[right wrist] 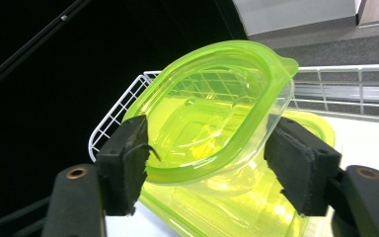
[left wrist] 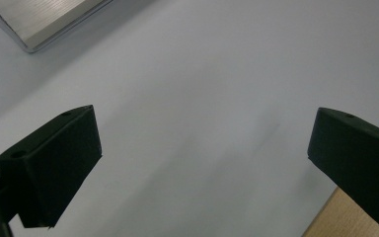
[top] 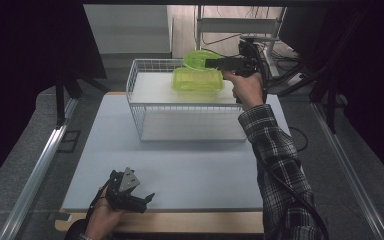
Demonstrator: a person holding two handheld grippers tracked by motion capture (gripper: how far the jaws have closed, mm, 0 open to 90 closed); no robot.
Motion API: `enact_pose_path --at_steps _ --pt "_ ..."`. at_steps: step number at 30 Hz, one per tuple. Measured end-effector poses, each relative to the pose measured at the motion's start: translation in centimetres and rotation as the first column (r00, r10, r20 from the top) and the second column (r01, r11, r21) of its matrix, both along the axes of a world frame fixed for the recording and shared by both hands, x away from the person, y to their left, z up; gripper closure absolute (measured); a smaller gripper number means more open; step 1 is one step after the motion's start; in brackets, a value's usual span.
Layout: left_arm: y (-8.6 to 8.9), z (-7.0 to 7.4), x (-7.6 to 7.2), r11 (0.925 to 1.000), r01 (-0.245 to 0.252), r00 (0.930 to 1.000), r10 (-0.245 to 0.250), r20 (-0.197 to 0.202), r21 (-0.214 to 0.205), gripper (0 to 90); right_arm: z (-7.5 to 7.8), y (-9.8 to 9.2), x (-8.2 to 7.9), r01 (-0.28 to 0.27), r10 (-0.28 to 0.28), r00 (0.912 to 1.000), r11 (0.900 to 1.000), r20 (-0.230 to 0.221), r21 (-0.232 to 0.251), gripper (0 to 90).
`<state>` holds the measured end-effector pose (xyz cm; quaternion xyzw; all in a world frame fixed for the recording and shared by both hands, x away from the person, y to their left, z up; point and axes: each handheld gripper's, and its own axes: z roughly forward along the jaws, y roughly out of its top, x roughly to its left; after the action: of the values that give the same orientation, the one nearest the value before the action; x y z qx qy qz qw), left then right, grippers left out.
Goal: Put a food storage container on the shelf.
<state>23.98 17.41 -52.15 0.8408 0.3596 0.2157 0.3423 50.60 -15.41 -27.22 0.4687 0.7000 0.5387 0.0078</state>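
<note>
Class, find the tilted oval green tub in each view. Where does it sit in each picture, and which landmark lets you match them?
High view: the oval green tub is top centre, leaning on the rectangular green tub in the wire basket.
Right gripper view: centre, between the tongs of the right gripper.
Left gripper view: this one looks at the white table top.
Shared landmark: the wire basket's white rim.

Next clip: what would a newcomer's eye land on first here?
The bright lime-green containers: a tilted oval container leans on a rectangular container inside the white wire basket at the table's far end. The right tool sits right at the oval one, its jaws on either side of the rim, apparently just clear of it. The left tool rests open and empty over the near table edge.
</note>
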Motion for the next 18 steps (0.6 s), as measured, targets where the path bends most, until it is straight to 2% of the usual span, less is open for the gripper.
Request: enact_pose_path --at_steps 6,18 --pt "-0.1 0.0 0.0 1.0000 0.000 1.0000 0.000 -0.002 -0.001 0.0 0.1 -0.9 -0.6 -0.014 0.014 0.9993 0.9998 0.034 -0.014 25.4" --pt "-0.2 -0.1 0.0 1.0000 0.000 1.0000 0.000 -0.005 0.002 0.0 -0.7 -1.8 -2.7 -0.072 0.084 0.9895 0.9919 0.117 -0.105 10.4"
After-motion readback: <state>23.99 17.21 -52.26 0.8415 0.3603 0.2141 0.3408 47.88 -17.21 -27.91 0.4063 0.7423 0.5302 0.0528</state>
